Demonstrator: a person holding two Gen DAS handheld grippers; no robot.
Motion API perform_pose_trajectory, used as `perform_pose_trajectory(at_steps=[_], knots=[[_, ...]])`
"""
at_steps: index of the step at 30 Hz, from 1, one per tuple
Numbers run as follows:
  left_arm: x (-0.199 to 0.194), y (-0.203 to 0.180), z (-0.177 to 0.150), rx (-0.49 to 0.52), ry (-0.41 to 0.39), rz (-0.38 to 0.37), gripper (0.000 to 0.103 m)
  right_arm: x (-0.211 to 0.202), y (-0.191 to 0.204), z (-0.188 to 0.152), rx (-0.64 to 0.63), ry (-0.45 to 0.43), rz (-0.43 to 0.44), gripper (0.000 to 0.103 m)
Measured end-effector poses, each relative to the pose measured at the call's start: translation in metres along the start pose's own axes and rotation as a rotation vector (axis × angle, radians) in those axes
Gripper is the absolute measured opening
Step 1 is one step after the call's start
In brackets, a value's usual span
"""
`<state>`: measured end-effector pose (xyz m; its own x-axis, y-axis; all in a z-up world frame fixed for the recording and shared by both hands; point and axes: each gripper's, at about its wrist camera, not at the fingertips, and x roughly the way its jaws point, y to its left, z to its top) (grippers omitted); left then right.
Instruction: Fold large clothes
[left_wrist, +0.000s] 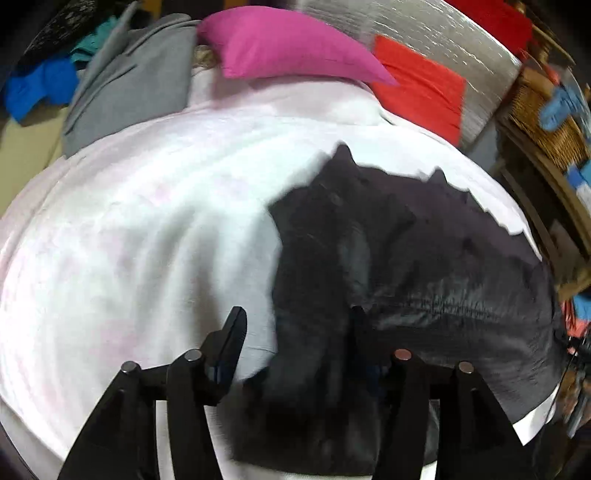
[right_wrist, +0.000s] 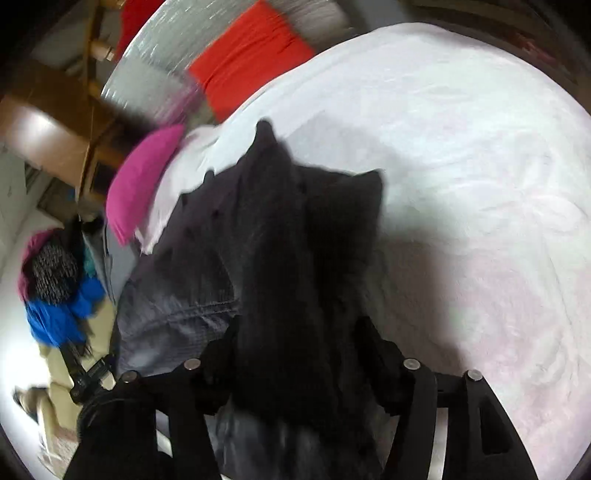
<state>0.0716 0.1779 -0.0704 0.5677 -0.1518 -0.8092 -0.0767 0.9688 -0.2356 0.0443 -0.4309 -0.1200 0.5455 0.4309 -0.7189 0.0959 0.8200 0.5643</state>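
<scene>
black coat lying between open fingers

the black coat (left_wrist: 388, 258) is lying on the white bed (left_wrist: 129, 240), stretching away from both grippers. the left gripper (left_wrist: 295, 325) and right gripper (right_wrist: 299, 332) are each standing apart, coat cloth between them, not pinched.

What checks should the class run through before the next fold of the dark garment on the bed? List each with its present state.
1. Dark garment lies on the white bedcover: ok.
2. Garment spread flat: not ok, it is bunched and creased.
3. Left gripper jaws apart: ok; whether the pads press the cloth between them: cannot tell.
4. Right gripper jaws apart, cloth between them: ok; grip: cannot tell.
5. Pink pillow clear of the garment: ok in the left view.
6. Pictures sharp enough to find the hem: not ok, blurred.
</scene>
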Motion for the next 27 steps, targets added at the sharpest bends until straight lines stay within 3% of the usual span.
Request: perform_pose_trajectory(at_steps=[2, 6, 10, 12, 17, 18, 19, 20, 21, 24, 27], knots=[[-0.018, 0.009, 0.007, 0.012, -0.027, -0.021, 0.06, -0.017, 0.002, 0.007, -0.027, -0.028, -0.017, 0.066], [-0.028, 0.012, 0.018, 0.02, -0.077, 0.009, 0.061, -0.041, 0.017, 0.028, -0.092, -0.103, -0.054, 0.069], [-0.004, -0.009, 0.037, 0.057, -0.054, -0.019, 0.061, -0.018, 0.048, 0.054, -0.172, -0.079, -0.068, 0.069], [0.012, -0.024, 0.051, 0.081, -0.038, -0.012, 0.061, -0.004, 0.056, 0.065, -0.204, -0.07, -0.117, 0.069], [0.042, -0.044, 0.072, 0.088, 0.002, -0.005, 0.061, 0.038, 0.056, 0.095, -0.23, -0.016, -0.162, 0.069], [0.052, -0.047, 0.074, 0.093, 0.018, 0.011, 0.058, 0.049, 0.056, 0.099, -0.229, 0.015, -0.149, 0.066], [0.059, -0.049, 0.074, 0.096, 0.034, 0.027, 0.052, 0.059, 0.057, 0.102, -0.23, 0.054, -0.108, 0.034], [0.066, -0.05, 0.075, 0.098, 0.042, 0.043, 0.037, 0.06, 0.057, 0.1, -0.247, 0.072, -0.106, 0.016], [0.066, -0.048, 0.075, 0.097, 0.036, 0.052, 0.026, 0.058, 0.066, 0.098, -0.295, 0.055, -0.142, 0.014], [0.062, -0.046, 0.075, 0.093, -0.016, 0.058, 0.022, 0.041, 0.081, 0.093, -0.375, -0.027, -0.198, 0.01], [0.096, -0.041, 0.074, 0.085, 0.048, 0.106, 0.023, 0.058, 0.064, 0.095, -0.347, 0.006, -0.275, 0.01]])
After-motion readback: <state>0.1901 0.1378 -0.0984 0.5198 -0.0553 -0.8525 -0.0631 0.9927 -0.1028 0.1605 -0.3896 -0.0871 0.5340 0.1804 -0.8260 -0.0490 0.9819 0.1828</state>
